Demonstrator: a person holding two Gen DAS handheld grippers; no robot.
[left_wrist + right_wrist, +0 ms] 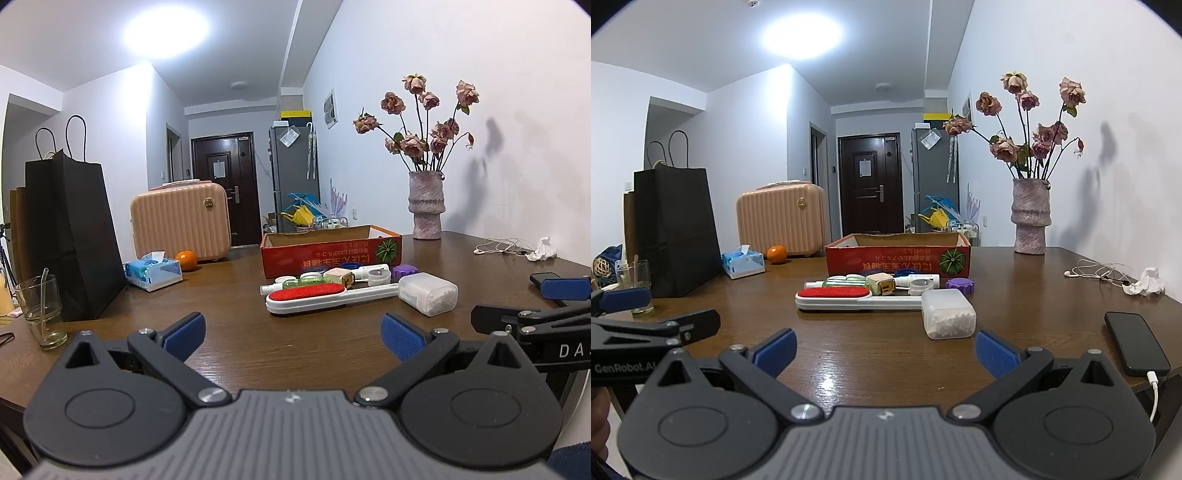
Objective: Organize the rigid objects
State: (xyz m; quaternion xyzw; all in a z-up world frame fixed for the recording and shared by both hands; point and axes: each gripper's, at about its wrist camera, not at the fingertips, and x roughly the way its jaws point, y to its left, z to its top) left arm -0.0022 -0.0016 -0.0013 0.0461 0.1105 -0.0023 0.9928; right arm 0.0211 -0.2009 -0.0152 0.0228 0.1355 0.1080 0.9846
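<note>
Wood-grain brown counter is carrying a cluster of small rigid items in front of an orange cardboard box. Both tongs are hovering low over the near edge of the counter, side by side, each standing wide apart and gripping nothing.

Left tongs are pointing toward the white lint brush with the red pad, which is lying flat across the counter, well ahead of the blue fingertips. A translucent cotton-swab box is lying on its side at the brush's handle end, ahead and to the right of these tongs.

Right tongs are facing the same cluster; the cotton-swab box is lying near, just ahead of the right fingertip. Behind the lint brush, small bottles, a purple cap and a white tube are lying against one another, just before the cardboard box. A black phone is lying to the right.
</note>
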